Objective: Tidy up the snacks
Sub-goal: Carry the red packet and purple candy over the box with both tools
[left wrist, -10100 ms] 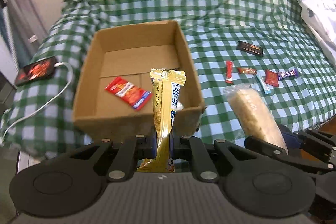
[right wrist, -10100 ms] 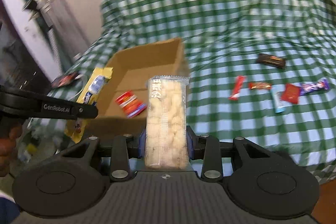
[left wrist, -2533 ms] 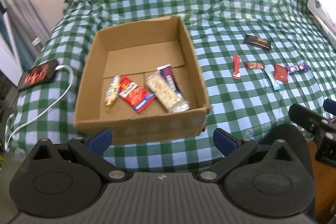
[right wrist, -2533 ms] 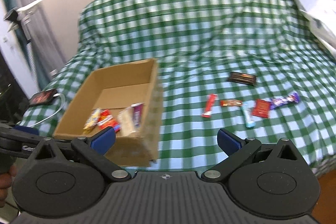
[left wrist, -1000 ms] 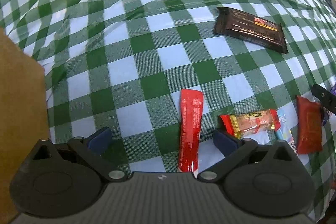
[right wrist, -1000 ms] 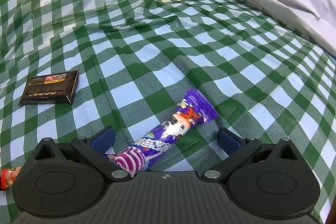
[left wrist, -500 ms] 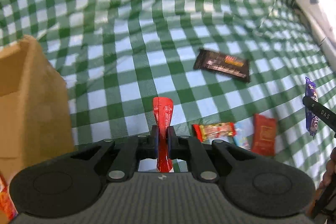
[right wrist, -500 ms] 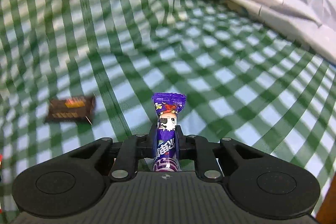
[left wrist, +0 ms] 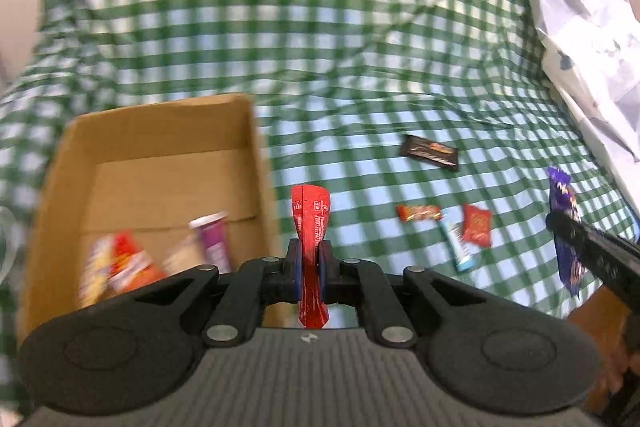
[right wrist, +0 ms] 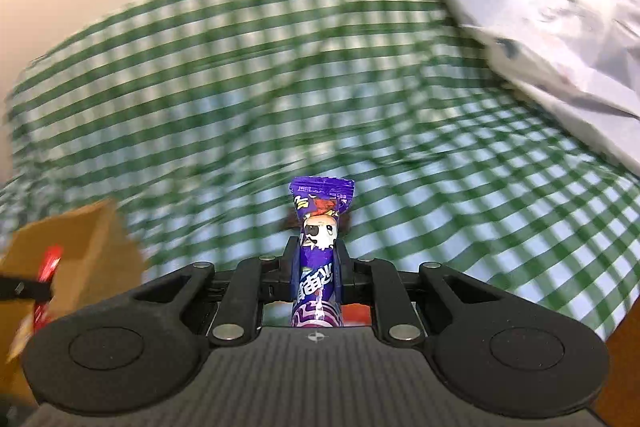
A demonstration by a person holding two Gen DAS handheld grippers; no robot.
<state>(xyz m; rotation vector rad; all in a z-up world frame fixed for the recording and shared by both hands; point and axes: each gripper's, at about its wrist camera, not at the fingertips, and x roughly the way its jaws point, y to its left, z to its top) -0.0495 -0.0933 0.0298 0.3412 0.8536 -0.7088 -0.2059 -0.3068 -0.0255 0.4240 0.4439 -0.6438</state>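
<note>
The left tool point(left wrist: 309, 269) is clenched on a slim red snack sachet point(left wrist: 311, 227), held upright beside the open brown cardboard box point(left wrist: 156, 131). The right tool point(right wrist: 316, 267) grips a purple candy wrapper point(right wrist: 320, 227) above the green-checked bed cover point(right wrist: 460, 187).

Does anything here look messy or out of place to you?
Nothing looks damaged or spilled. Four snacks lie loose on the checked cover beside the box rather than in it: a dark bar, an orange candy, a blue stick and a red packet. The last two touch or overlap.
</note>
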